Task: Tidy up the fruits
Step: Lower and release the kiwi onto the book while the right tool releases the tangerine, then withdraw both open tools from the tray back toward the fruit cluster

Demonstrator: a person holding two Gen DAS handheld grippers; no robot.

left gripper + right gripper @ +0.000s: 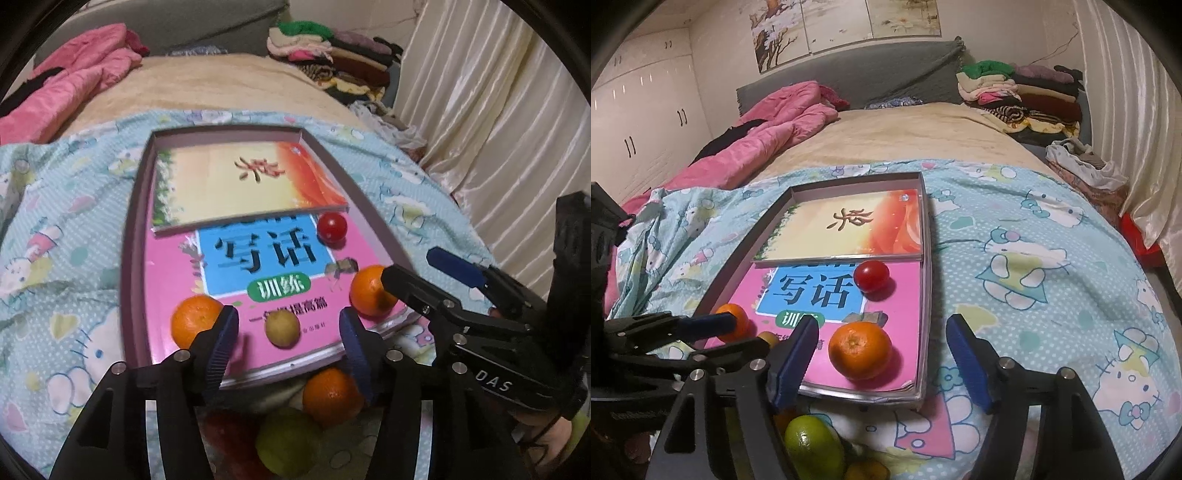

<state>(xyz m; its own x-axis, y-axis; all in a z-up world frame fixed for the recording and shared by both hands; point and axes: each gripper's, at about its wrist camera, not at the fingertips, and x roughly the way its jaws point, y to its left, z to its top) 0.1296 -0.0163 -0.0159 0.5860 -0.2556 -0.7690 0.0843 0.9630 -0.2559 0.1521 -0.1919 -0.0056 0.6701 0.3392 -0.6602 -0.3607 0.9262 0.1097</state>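
A: We log the scene from the largest thing down. The bed (923,129) carries a blue cartoon quilt (1034,229), and on the quilt lies a shallow box tray (135,229) lined with two books: a pink workbook (184,266) nearest us and a yellow-orange book (229,184) behind it.

B: Fruits next. On the pink workbook we count a left orange (194,319), a right orange (369,290), a small yellowish fruit (283,328) and a red cherry tomato (332,227) up against the yellow-orange book. Off the tray, on the quilt at its near edge, sit another orange (330,395), a green fruit (812,446) and something red we cannot identify.

A: The left gripper (288,332) has its fingers (221,343) parted about halfway, nothing pressed; the small yellowish fruit lies between them with clear gaps either side. The right gripper (886,362) is spread wide and empty, the right orange just ahead of its left finger.

B: We judge both hands sit at a release, with fruit set down in the tray. The loose pile is still unsorted.

A: Next move as we see it: draw back towards the near pile and close on one fruit only, gently, since they crowd each other and roll easily on soft bedding
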